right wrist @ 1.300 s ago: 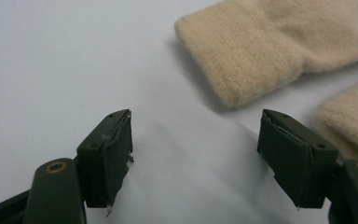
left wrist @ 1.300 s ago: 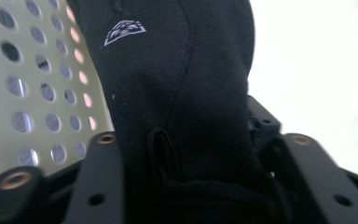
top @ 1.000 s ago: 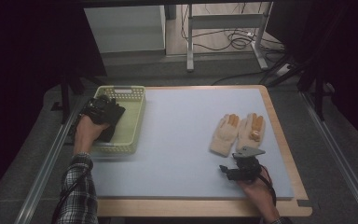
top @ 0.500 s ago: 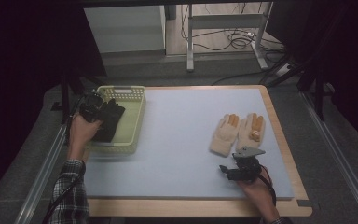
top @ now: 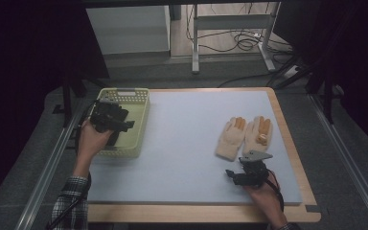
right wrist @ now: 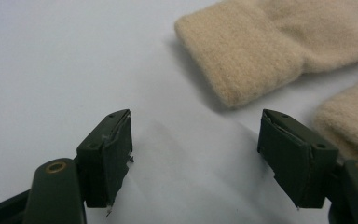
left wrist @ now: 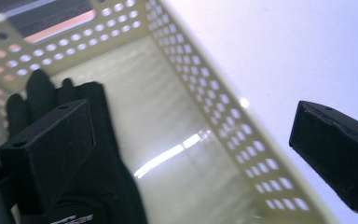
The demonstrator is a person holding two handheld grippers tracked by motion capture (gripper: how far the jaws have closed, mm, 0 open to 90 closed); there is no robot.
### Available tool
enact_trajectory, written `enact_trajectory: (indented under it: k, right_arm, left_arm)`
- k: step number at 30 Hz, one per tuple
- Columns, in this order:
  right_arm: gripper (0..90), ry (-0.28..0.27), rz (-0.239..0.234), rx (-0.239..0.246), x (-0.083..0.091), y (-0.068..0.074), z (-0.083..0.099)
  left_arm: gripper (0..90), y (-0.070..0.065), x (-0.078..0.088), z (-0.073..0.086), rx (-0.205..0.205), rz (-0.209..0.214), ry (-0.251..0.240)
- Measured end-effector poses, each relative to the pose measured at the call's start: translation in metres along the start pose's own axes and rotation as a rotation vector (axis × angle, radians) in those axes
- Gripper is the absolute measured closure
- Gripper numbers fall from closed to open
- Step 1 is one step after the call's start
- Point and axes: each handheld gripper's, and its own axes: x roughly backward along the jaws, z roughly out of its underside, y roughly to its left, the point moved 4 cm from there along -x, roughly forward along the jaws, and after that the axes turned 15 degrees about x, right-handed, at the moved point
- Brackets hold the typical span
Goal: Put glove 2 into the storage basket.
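The left claw [left wrist: 196,154] stands with its jaws wide apart and nothing between them; they have just been opening. It hangs over the near-left part of the yellow perforated basket [top: 139,125], and a black glove [left wrist: 98,177] lies on the basket floor below its left jaw. The right claw [right wrist: 196,154] also stands apart and empty, low over the worktop [top: 187,143], well to the right of the basket. Two cream gloves [top: 244,136] lie side by side just beyond it, their cuffs toward the jaws and their orange-marked fingers pointing away.

The step in hand appears to be moving gloves into the basket, one pair lodged and the cream pair next. To do it well, the right claw should advance to the nearer cuff [right wrist: 242,70], straddle its edge and close on the thick knit rather than scrape the surface; the left claw should clear the basket rim before any transfer.

The worktop is pale blue with a wooden border [top: 287,139]. Beyond the basket stand a white cabinet [top: 127,28] and a metal frame with loose cables [top: 239,43], in a dim room.
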Motion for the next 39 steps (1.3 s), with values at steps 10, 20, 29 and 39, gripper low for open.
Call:
enact_trajectory:
  k: [10, 20, 29, 39]
  right_arm:
    - [25.9, 0.002, 0.000, 0.001, 0.000, 0.000, 0.000]
    - [25.8, 0.003, 0.000, 0.000, 0.000, 0.000, 0.000]
    - [25.7, 0.003, 0.000, 0.000, 0.000, 0.000, 0.000]
    - [25.7, 0.003, 0.000, 0.001, 0.000, 0.000, 0.000]
  left_arm:
    - [0.3, -0.041, 0.000, 0.013, -0.091, 0.060, -0.019]
    - [0.0, -0.086, -0.007, 0.025, -0.165, 0.149, -0.026]
    - [1.0, -0.121, -0.022, 0.045, -0.204, 0.231, -0.021]
    - [1.5, -0.142, -0.037, 0.081, -0.233, 0.261, -0.004]
